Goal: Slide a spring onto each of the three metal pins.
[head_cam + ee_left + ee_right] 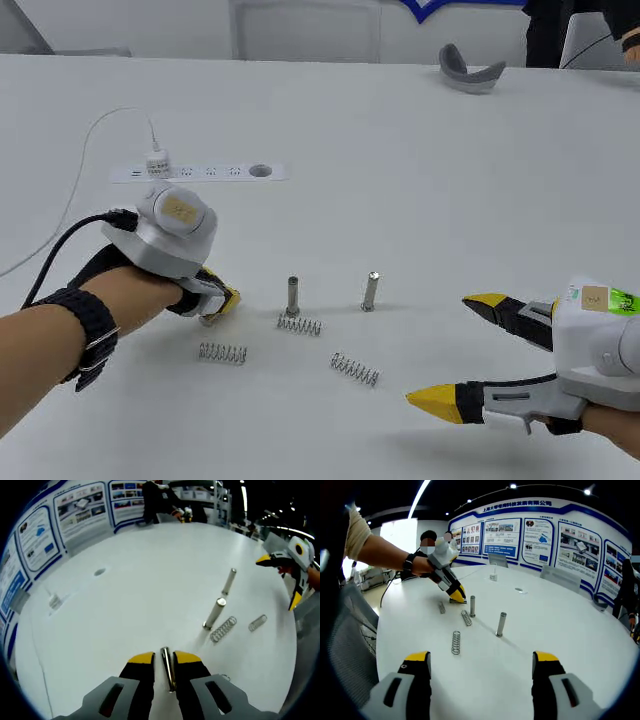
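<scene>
Two metal pins stand upright on the white table: one (293, 296) (215, 614) (472, 606) near the middle, another (370, 291) (229, 581) (501, 624) to its right. A third pin (167, 667) sits between the jaws of my left gripper (215, 302) (164, 659) (456, 596), which is shut on it, tips down at the table. Three springs lie loose: one (299, 325) (223, 629) (465, 617) by the middle pin, one (222, 353) (441, 607) below the left gripper, one (355, 369) (257, 622) (456, 642) further right. My right gripper (458, 350) (481, 657) hovers open at the right, holding nothing.
A white power strip (200, 172) with a plugged-in adapter and cable lies behind the left gripper. A grey curved object (470, 70) rests at the table's far edge. People and chairs are beyond the table. Bare tabletop lies between the pins and my right gripper.
</scene>
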Available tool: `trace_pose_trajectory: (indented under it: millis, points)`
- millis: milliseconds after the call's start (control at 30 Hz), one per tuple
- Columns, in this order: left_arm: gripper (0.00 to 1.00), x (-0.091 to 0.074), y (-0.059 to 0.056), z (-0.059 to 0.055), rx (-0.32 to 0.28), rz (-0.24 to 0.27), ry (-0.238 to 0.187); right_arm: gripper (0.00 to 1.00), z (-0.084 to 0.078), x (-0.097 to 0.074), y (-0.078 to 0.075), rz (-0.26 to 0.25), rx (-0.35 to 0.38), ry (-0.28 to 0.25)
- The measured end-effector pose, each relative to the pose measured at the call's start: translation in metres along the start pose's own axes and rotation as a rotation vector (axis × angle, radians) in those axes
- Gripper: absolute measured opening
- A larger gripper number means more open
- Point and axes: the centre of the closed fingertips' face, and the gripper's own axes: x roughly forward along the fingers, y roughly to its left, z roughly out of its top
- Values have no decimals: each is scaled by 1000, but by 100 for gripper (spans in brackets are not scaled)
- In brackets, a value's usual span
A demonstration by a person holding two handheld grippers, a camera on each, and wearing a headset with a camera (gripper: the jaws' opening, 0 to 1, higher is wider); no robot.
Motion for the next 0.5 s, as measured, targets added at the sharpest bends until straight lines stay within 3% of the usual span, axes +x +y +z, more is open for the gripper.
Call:
trace_pose_trajectory:
  millis: [500]
  points:
    - [10,6,2,-3,5,2,99,85,-2,0,0,-1,-1,5]
